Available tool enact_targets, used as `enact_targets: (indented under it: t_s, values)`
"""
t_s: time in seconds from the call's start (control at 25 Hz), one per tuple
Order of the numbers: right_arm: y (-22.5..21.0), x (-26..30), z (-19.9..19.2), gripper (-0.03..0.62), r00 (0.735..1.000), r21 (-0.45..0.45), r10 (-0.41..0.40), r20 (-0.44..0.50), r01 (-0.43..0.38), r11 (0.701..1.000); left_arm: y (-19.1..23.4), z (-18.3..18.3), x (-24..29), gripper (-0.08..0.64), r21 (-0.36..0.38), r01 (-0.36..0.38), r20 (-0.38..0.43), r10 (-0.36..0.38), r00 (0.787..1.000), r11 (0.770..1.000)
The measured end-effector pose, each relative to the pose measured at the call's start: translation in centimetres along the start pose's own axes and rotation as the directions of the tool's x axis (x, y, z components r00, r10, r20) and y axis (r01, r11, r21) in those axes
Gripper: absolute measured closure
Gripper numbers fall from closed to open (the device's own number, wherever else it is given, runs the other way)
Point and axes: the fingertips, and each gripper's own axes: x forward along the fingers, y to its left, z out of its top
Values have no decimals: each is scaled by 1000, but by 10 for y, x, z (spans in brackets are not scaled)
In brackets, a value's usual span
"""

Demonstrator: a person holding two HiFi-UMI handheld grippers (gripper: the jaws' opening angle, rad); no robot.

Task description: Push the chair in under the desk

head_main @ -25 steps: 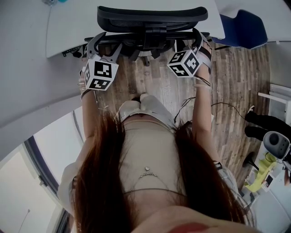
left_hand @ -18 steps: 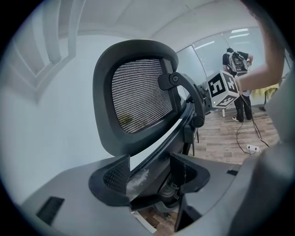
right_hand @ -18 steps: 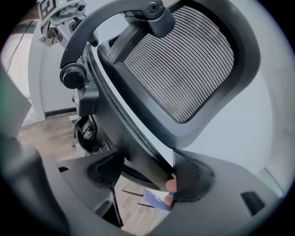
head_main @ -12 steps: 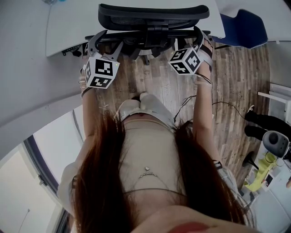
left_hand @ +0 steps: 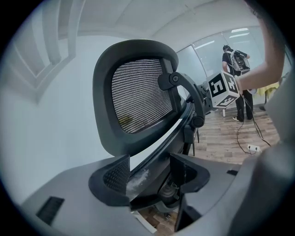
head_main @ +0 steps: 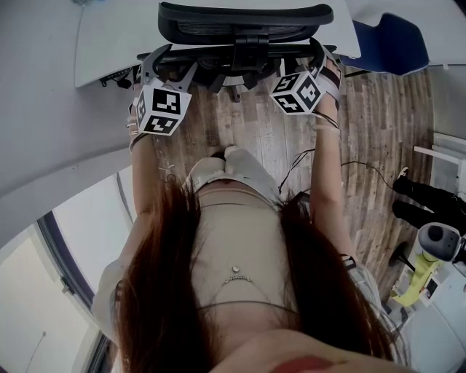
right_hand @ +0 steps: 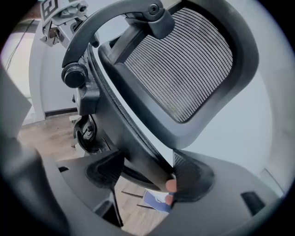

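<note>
A black office chair stands in front of me, its mesh headrest (head_main: 244, 22) at the edge of the white desk (head_main: 109, 40). My left gripper (head_main: 156, 64) is shut on the left rim of the chair's back frame (left_hand: 161, 138), which runs between its jaws (left_hand: 150, 177). My right gripper (head_main: 317, 60) is shut on the right rim of that frame (right_hand: 120, 129), held between its jaws (right_hand: 147, 173). The chair's seat is hidden below the desk and backrest.
A blue chair (head_main: 386, 44) stands at the desk's right end. A cable (head_main: 364, 171) trails over the wooden floor (head_main: 378, 124). Someone's dark legs (head_main: 426, 200) and a white and yellow machine (head_main: 437, 248) are at the right. Another person (left_hand: 235, 60) stands farther off.
Both grippers and the chair back have shifted slightly forward toward the desk. The grip on the frame is unchanged.
</note>
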Motion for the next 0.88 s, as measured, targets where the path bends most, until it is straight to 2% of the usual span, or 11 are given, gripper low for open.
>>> enact_targets:
  t_s: [0.36,0.6,0.88]
  values:
    - [1,-3,1,268,1000,-8,-3,26,3,1000,-2,-1,-1,287,3,-11,-4,11,1000,1000]
    - [1,-4,0,268,999,-24,-13,37,14,1000,-4,-3,-4,287,63,-14,-38,17,999,998]
    - [0,-15,-1,270,997,-11,-35,66,36,999,-4,-8,-23,287,75,-54,-38,56,998,996]
